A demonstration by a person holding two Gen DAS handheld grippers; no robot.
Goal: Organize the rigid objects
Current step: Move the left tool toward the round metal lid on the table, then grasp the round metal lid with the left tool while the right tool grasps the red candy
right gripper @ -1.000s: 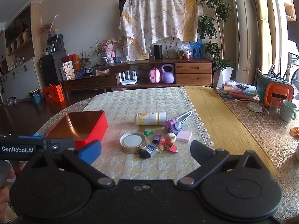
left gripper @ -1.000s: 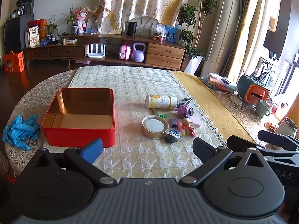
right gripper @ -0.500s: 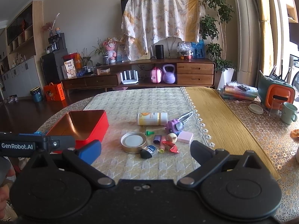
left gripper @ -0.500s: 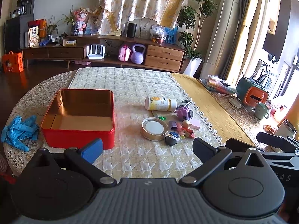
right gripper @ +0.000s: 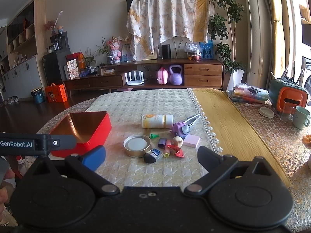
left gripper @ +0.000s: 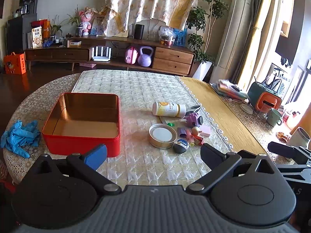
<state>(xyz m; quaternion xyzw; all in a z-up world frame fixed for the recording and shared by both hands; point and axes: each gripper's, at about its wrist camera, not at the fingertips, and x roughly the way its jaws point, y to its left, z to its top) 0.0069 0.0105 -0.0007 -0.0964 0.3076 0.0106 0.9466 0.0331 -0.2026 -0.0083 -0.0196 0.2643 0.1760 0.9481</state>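
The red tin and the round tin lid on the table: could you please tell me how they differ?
The red tin is square, deep-walled and painted red outside, with a bare gold interior; the round tin lid is circular, shallow and gold-rimmed with a white centre. The red tin sits alone to the left, while the round tin lid lies close among the small clutter on the right. Both face open side up on the quilted cloth and look metallic.

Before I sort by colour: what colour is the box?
Red, gold inside; left wrist view.

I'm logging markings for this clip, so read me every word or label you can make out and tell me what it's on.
"GenRobot.AI": on the left tool's black side bar, right wrist view.
Bottle label: print too blurred.
Small dark container label: too small.
Snack bag on the sideboard: characters unreadable.
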